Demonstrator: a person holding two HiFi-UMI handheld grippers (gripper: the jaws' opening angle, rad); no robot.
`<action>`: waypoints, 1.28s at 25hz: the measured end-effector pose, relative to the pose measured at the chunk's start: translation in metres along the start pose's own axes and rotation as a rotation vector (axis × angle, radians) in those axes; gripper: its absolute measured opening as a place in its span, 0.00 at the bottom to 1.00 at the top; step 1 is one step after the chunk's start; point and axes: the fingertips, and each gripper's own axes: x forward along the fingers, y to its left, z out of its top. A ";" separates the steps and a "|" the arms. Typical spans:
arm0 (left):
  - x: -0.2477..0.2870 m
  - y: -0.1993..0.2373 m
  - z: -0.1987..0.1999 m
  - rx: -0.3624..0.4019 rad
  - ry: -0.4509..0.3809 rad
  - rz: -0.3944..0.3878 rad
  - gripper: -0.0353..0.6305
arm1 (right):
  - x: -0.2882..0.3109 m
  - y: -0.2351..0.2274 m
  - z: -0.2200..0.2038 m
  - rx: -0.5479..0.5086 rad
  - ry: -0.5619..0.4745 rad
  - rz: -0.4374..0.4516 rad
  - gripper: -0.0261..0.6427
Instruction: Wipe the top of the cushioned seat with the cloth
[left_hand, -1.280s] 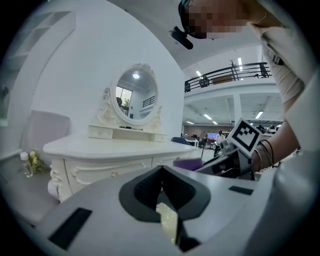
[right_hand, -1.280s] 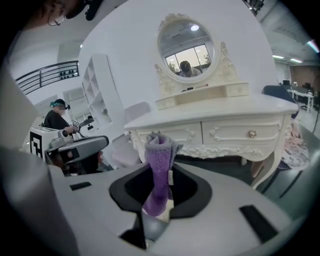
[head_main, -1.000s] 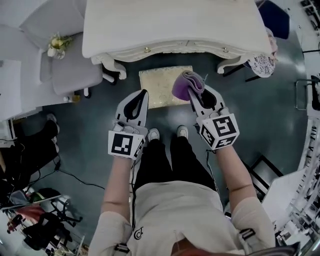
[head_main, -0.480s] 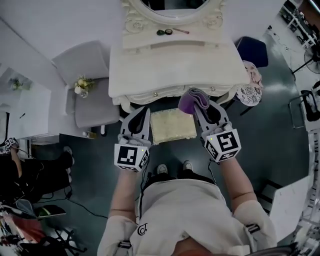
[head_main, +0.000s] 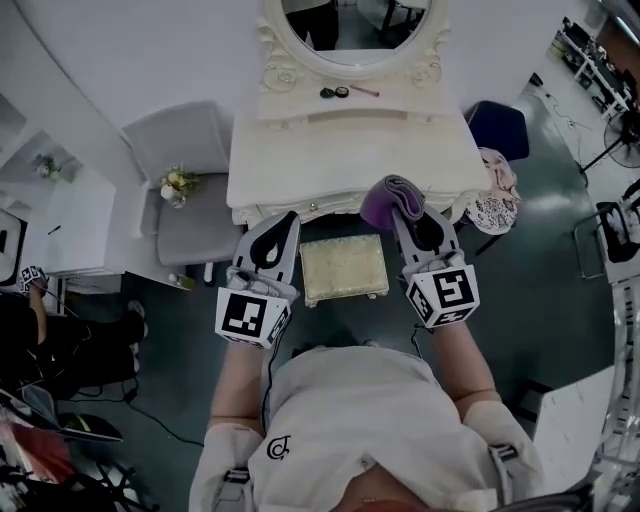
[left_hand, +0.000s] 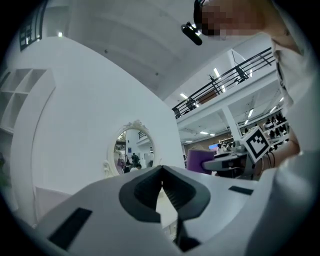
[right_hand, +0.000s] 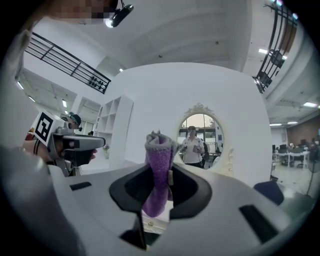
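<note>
The cushioned seat (head_main: 344, 268) is a pale cream stool standing on the dark floor in front of a white dressing table (head_main: 350, 160). A folded purple cloth (head_main: 388, 201) sticks out of my right gripper (head_main: 399, 208), which is shut on it and held above the table's front edge, right of the seat. The right gripper view has the cloth (right_hand: 159, 172) upright between the jaws. My left gripper (head_main: 288, 217) hangs left of the seat, shut and empty; in its own view the left gripper (left_hand: 161, 170) has its tips meeting.
An oval mirror (head_main: 355, 32) tops the dressing table, with small items (head_main: 340, 92) on its shelf. A grey chair (head_main: 185, 185) with flowers (head_main: 178, 185) stands to the left. A dark blue stool (head_main: 498, 128) and patterned fabric (head_main: 490, 208) sit at the right.
The person has stepped back and raised the view: the stool and table have shifted down the frame, the mirror has come into view. Both grippers keep their hold and spacing.
</note>
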 end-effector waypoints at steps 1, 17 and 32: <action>0.000 0.004 -0.002 -0.002 0.002 0.010 0.07 | 0.000 0.000 0.002 -0.002 -0.004 0.000 0.16; 0.010 -0.005 -0.013 0.017 0.039 0.017 0.07 | -0.004 -0.005 -0.009 -0.015 -0.015 0.019 0.14; 0.001 -0.016 -0.017 0.024 0.057 0.028 0.07 | -0.010 -0.002 -0.018 0.013 -0.002 0.021 0.14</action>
